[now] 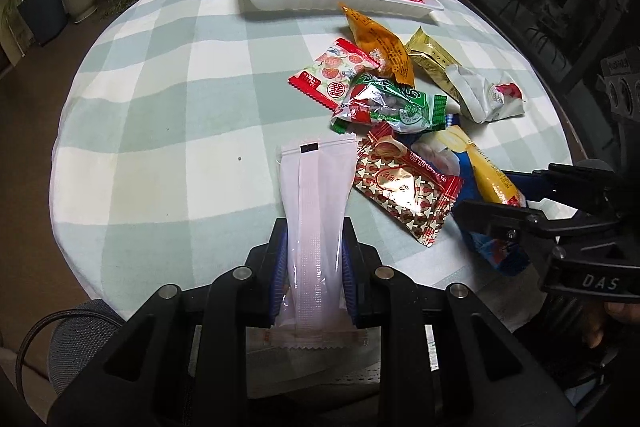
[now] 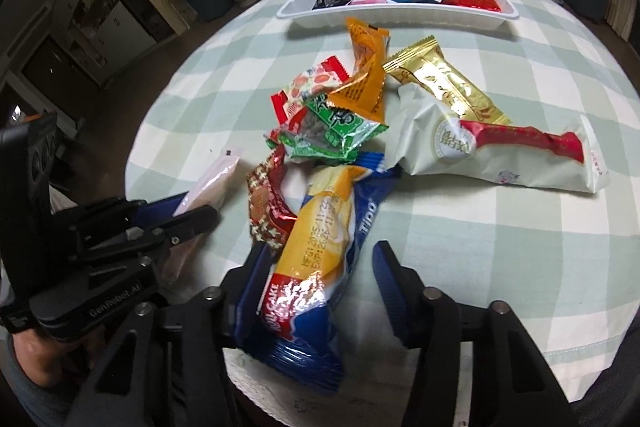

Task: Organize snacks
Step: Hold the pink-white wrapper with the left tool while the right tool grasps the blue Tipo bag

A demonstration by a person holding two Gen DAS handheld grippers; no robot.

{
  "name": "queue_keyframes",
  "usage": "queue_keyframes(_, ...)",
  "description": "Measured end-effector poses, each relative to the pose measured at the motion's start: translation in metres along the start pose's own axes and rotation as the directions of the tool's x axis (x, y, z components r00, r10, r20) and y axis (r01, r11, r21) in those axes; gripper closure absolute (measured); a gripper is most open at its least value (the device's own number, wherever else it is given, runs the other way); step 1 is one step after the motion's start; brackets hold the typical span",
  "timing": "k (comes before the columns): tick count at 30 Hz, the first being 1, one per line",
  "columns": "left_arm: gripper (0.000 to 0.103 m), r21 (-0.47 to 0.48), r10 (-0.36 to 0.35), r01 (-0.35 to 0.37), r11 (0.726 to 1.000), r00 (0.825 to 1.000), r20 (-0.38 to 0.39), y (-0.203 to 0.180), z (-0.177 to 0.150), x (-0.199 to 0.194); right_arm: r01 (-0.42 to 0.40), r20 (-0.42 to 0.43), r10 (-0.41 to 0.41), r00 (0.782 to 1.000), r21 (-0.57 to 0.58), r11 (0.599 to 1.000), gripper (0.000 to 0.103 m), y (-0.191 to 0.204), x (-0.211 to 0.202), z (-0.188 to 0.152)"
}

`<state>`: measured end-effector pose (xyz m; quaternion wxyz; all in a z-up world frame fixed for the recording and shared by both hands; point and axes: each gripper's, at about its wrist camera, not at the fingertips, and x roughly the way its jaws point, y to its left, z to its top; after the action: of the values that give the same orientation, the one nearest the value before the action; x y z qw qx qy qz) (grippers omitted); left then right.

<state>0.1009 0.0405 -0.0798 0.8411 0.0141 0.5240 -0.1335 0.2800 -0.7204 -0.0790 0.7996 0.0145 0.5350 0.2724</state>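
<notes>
Left gripper: blue ribbed pads clamped on both sides of a long, flat, pale pink packet, matte translucent film with a crimped end seal and a small black mark near its far edge; the far end lies on the tablecloth. Right gripper: jaws partly apart, straddling a glossy yellow-and-blue roll cake wrapper; the left pad is at the wrapper's edge, the right pad stands clear of it, so no firm grip is visible. Table is round, covered in soft cloth checked in pale green and white. Loose pile right of centre: crinkled foil packets, namely a red-and-gold patterned square, a green-and-red bag, an orange pouch, a gold bar wrapper, a white pillow pack with red ribbon print, and a red-edged flat sachet with fruit print. At the far edge, a white ridged plastic tray holds black, pink, blue and red packets side by side.
</notes>
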Motion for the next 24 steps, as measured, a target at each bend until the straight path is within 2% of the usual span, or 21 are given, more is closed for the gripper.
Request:
queue_keyframes(2, 0.081, 0.0, -0.004, 0.004, 1.0, 1.0, 0.003, 0.0, 0.001, 0.0, 0.017, -0.003, -0.017, 1.0, 0.0, 1.0, 0.058, -0.004, -0.002, 0.001)
queue_keyframes(4, 0.081, 0.001, -0.005, 0.005, 1.0, 1.0, 0.003, 0.0, 0.001, 0.001, 0.057, -0.008, -0.057, 0.998, -0.013, 0.998, 0.057, -0.007, -0.002, 0.002)
queue_keyframes(7, 0.081, 0.004, -0.004, 0.004, 1.0, 1.0, 0.0, -0.001, 0.002, 0.003, 0.076, -0.03, -0.077, 0.997, -0.038, 0.996, 0.057, -0.007, 0.002, 0.004)
queue_keyframes(14, 0.081, 0.014, 0.001, -0.001, 1.0, 1.0, -0.006, -0.003, 0.003, 0.003, 0.137, -0.027, -0.142, 0.99, -0.14, 0.981, 0.058, 0.006, 0.012, 0.009)
queue_keyframes(16, 0.081, 0.018, 0.001, -0.001, 1.0, 1.0, -0.007, -0.003, 0.003, 0.004, 0.146, -0.023, -0.151, 0.988, -0.155, 0.977, 0.062, 0.006, 0.012, 0.008)
queue_keyframes(18, 0.081, 0.023, 0.002, -0.002, 1.0, 1.0, -0.008, -0.004, 0.003, 0.004, 0.146, -0.019, -0.152, 0.988, -0.164, 0.976, 0.07, 0.005, 0.01, 0.007)
queue_keyframes(24, 0.081, 0.034, 0.002, -0.002, 0.999, 1.0, -0.006, -0.006, 0.002, 0.004, 0.129, -0.012, -0.133, 0.991, -0.165, 0.978, 0.075, 0.006, 0.005, 0.002)
